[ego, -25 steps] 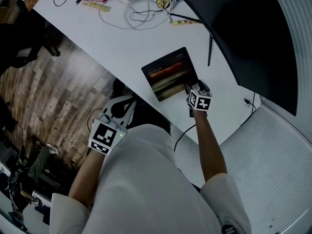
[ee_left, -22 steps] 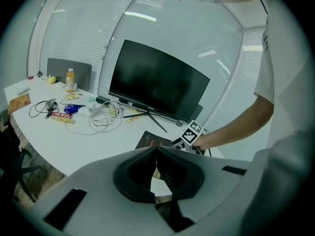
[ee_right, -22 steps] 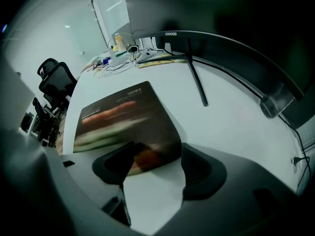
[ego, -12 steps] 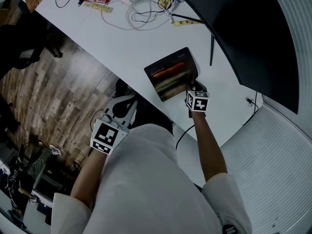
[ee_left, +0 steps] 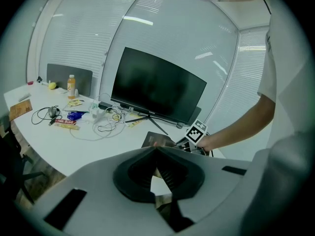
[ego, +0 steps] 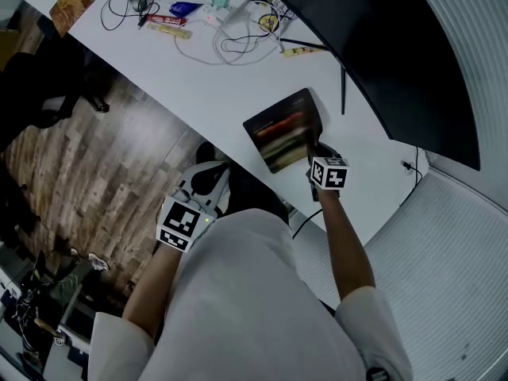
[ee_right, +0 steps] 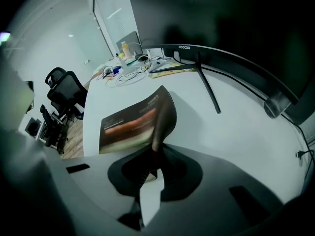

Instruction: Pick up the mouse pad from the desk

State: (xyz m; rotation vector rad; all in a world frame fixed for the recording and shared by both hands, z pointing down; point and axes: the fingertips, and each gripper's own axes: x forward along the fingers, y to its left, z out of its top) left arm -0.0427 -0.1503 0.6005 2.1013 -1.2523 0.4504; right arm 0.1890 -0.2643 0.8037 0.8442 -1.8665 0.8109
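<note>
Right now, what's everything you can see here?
desk: one, white, across the head view
monitor: one, black, along desk's back
mouse pad: one, dark with red band, near desk's front, one edge lifted
cables: several, white and black, desk's far end
bottle: one, orange, desk's far end
chair: at least one, black, beside desk
left gripper: one, white, off desk, jaws together, empty
right gripper: one, dark, jaws shut on mouse pad's edge

A big dark curved monitor (ego: 381,46) stands at the back. Tangled white cables (ego: 226,46) and a red snack wrapper (ego: 163,21) lie further along, and a black office chair (ee_right: 64,95) stands on the wooden floor (ego: 87,157).
</note>
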